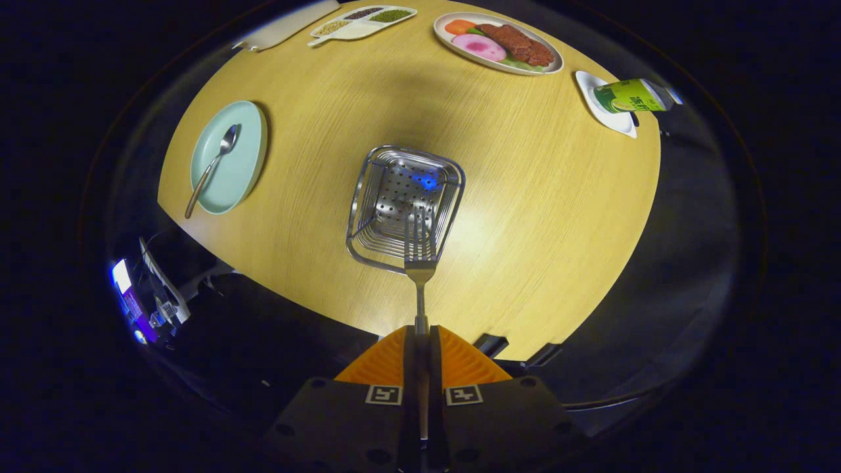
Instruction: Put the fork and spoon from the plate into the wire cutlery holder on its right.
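Gripper [420,332] clamped tight on the fork [420,263] by its thin handle, tines over the wire cutlery holder [405,205]; stiff, light, slippery steel, likely to pivot. Spoon [211,168] lies on the plate [246,154], best pinched mid-handle

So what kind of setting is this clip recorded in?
Probably a staged dining table in a recording booth: a wooden table carries a plate of food, a divided snack dish and a wire cutlery holder. The gripper has its fingers shut on a fork.
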A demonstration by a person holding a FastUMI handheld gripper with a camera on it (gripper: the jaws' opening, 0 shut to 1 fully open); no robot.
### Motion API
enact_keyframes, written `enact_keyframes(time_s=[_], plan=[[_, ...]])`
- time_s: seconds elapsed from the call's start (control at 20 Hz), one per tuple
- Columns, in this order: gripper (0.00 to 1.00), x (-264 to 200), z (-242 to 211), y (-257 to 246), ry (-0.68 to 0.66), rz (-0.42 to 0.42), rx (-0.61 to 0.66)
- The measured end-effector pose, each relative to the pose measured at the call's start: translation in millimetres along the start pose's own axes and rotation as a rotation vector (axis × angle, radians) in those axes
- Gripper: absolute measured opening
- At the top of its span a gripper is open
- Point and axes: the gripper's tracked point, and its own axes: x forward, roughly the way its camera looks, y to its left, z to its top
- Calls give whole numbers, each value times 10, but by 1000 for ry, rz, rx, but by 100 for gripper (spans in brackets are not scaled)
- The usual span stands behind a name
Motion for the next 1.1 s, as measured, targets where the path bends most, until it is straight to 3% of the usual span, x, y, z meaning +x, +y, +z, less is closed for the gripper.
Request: enact_keyframes(time_s=[0.25, 0.4, 0.45, 0.5, 0.65, 0.9, 1.1], plan=[[14, 79, 179, -8, 54, -47, -33], [17, 71, 311, 5, 8, -48, -21], [22, 47, 344, -18, -20, -53, -25], [28, 14, 384, -34, -59, -59, -24], [58, -175, 568, -68, -252, -71, 37], [72, -783, 863, 79, -617, -117, 166], [73, -1262, 1106, 855, -844, -43, 192]])
